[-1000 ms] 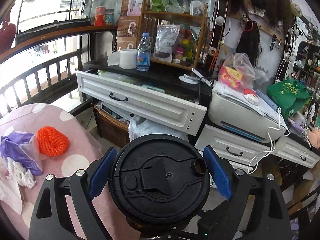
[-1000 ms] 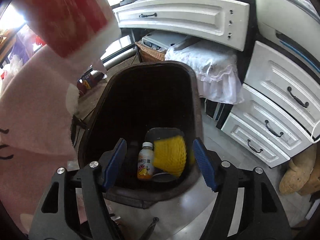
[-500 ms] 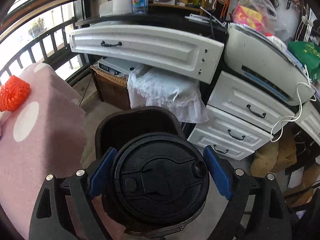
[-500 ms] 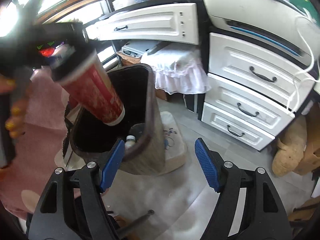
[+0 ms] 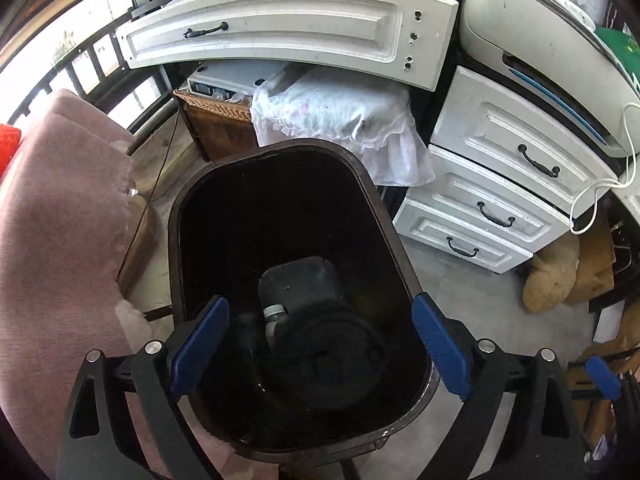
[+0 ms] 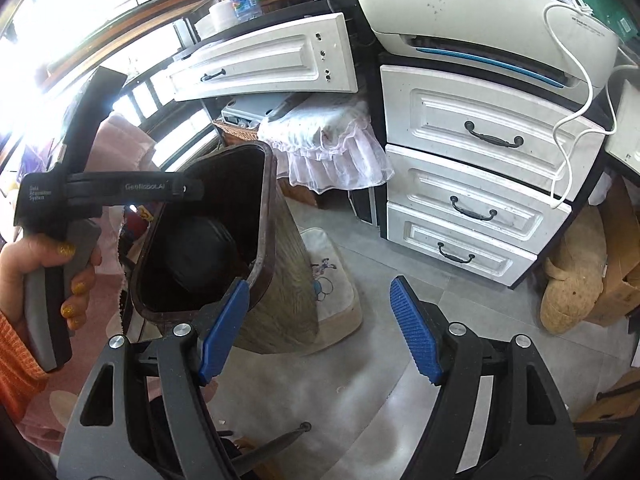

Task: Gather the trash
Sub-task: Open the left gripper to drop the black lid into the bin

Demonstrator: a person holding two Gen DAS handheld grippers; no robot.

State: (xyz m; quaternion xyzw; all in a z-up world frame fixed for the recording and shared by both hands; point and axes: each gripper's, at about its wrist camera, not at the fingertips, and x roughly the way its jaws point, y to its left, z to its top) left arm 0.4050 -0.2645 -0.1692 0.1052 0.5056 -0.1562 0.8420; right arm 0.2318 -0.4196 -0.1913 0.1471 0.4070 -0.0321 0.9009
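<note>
The left gripper [image 5: 320,346] is held over the dark bin [image 5: 394,236], fingers spread and empty. The lidded cup [image 5: 330,350] is seen down inside it. The right gripper [image 6: 320,330] is kept apart, wide open, nothing pinched.

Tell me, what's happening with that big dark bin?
A person is tidying up trash with a gripper in each hand. The left gripper hangs open over the bin, and a cup with a black lid lies down inside it. The right gripper is open and empty beside the bin.
</note>
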